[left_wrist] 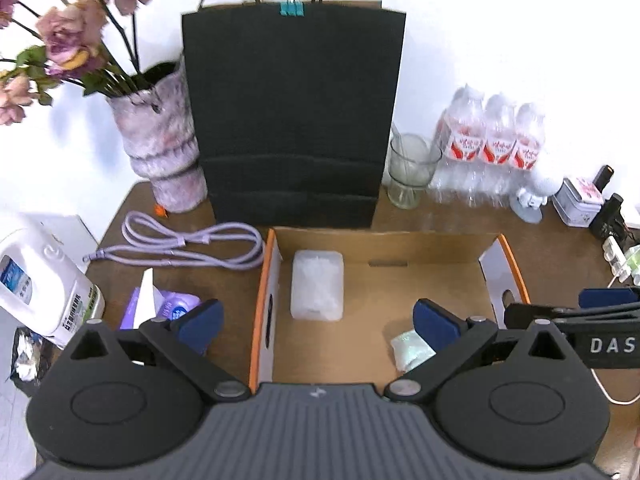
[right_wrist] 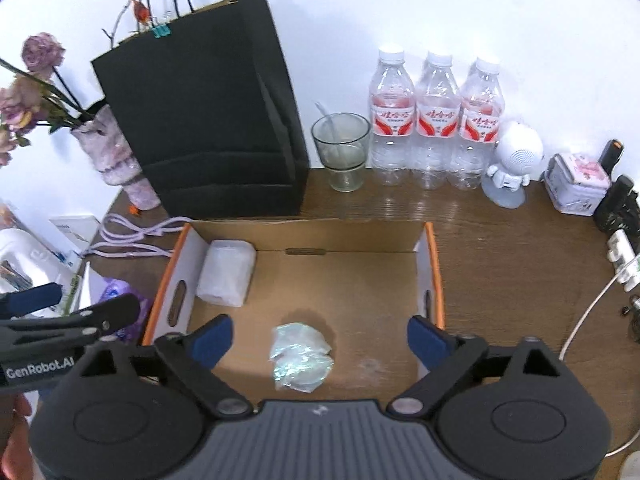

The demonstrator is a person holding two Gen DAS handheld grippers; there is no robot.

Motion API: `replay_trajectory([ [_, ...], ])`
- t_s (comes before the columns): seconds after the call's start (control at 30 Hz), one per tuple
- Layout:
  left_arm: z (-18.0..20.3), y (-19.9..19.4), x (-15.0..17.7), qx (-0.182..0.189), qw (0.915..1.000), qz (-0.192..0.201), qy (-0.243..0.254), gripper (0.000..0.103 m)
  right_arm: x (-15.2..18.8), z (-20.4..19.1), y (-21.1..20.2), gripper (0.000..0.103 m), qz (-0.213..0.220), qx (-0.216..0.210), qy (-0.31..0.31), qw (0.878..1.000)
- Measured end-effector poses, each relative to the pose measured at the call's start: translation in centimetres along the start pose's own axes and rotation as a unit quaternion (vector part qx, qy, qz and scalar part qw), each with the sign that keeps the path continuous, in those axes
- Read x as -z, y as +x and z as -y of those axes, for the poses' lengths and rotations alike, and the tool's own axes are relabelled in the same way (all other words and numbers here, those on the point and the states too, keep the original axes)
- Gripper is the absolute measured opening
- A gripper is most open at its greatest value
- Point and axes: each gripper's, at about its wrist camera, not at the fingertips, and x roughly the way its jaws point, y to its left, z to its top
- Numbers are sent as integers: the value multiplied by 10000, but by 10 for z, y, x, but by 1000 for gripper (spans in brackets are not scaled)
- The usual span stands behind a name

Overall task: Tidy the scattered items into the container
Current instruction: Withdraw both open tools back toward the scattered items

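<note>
Cardboard box point(right_wrist: 430, 264) sits on the wooden table point(right_wrist: 512, 248), and everything reads from it. Inside, a white packet point(right_wrist: 226, 274) lies against its left wall; a crinkled greenish packet point(right_wrist: 300, 356) lies near its front, just ahead of the right gripper point(right_wrist: 320, 338), whose jaws are spread wide and empty. The left gripper point(left_wrist: 316, 322), also spread and empty, straddles the box's left wall. A purple tissue pack point(left_wrist: 168, 306) and lilac cable point(left_wrist: 192, 246) lie left of the box.

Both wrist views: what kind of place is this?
Probably a home or office desk against a white wall: a wooden table with a vase of dried flowers, water bottles, a black paper bag and a cardboard box.
</note>
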Motion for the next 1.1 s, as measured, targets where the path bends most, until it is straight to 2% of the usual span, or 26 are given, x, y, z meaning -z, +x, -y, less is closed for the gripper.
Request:
replay_trajectory([
  [0.1, -3, -1, 17, 8, 9997, 235, 47, 103, 15, -1, 4, 103, 79, -35, 13, 10000],
  [0.27, -3, -4, 46, -13, 9969, 766, 177, 103, 39, 3, 6, 103, 546, -133, -13, 9984],
  [0.37, -5, -6, 63, 94, 9946, 1018, 190, 103, 57, 1, 4, 103, 982, -29, -286, 9948],
  [0.47, -5, -11, 81, 64, 9900, 1399, 180, 103, 78, -4, -1, 103, 1592, 144, -539, 9857],
  [0.57, -2, -22, 109, 38, 9786, 2049, 196, 103, 104, -5, -13, 103, 2401, 35, -641, 9686],
  [0.67, 2, -36, 143, 191, 9595, 2794, 316, 103, 134, -3, -26, 103, 3061, -239, -715, 9490],
  [0.8, 0, -50, 183, 329, 9416, 3338, 295, 103, 171, -2, -33, 103, 3377, -169, -691, 9385],
  [0.9, -2, -54, 213, 445, 9394, 3393, 212, 103, 205, 3, -36, 103, 3599, -428, -627, 9299],
  [0.97, -5, -55, 237, 559, 9430, 3275, 175, 103, 233, 9, -40, 103, 3731, -722, -566, 9232],
  [1.03, -6, -57, 266, 715, 9453, 3173, 249, 103, 258, 14, -42, 103, 3705, -680, -575, 9246],
  [1.1, -2, -57, 294, 872, 9470, 3064, 423, 103, 284, 20, -44, 103, 3665, -435, -541, 9278],
])
